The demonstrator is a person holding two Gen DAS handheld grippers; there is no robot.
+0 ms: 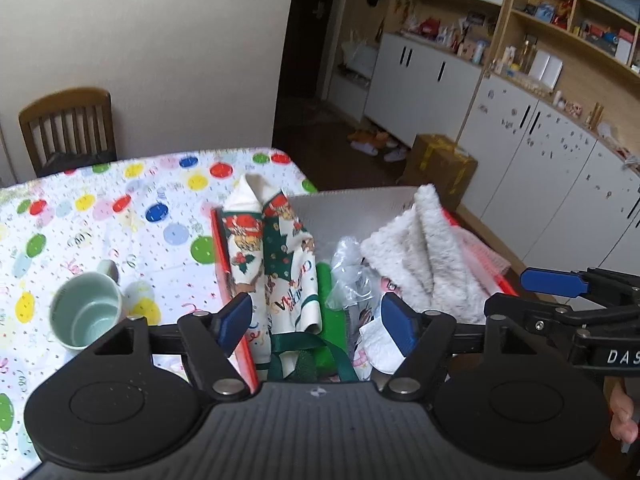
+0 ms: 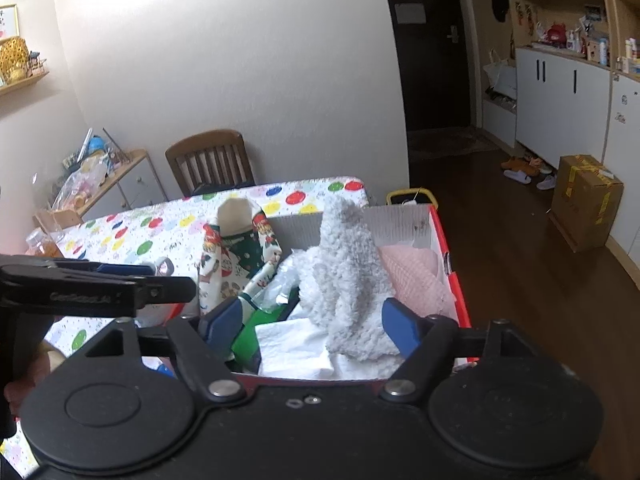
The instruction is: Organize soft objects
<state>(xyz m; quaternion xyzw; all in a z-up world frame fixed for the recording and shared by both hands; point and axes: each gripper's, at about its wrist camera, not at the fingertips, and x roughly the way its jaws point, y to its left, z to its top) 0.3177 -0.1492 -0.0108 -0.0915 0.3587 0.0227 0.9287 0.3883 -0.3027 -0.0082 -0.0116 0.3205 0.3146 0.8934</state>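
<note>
Fluffy grey towel [image 2: 344,276] stands in red box [image 2: 448,264] (Christmas socks [image 2: 236,256] alongside).

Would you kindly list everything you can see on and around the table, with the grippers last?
box: one, red with white inside, on table edge
Christmas-print cloth: one, white, red and green, draped over box's left wall
fluffy towel: one, grey-white, standing in box
pink cloth: one, in box's right side
tissue: white, in box near front
mug: one, pale green, on tablecloth
tablecloth: one, white with coloured dots
chair: one, brown wood, behind table
cardboard carton: one, brown, on floor
left gripper: open, empty
right gripper: open, astride towel
</note>
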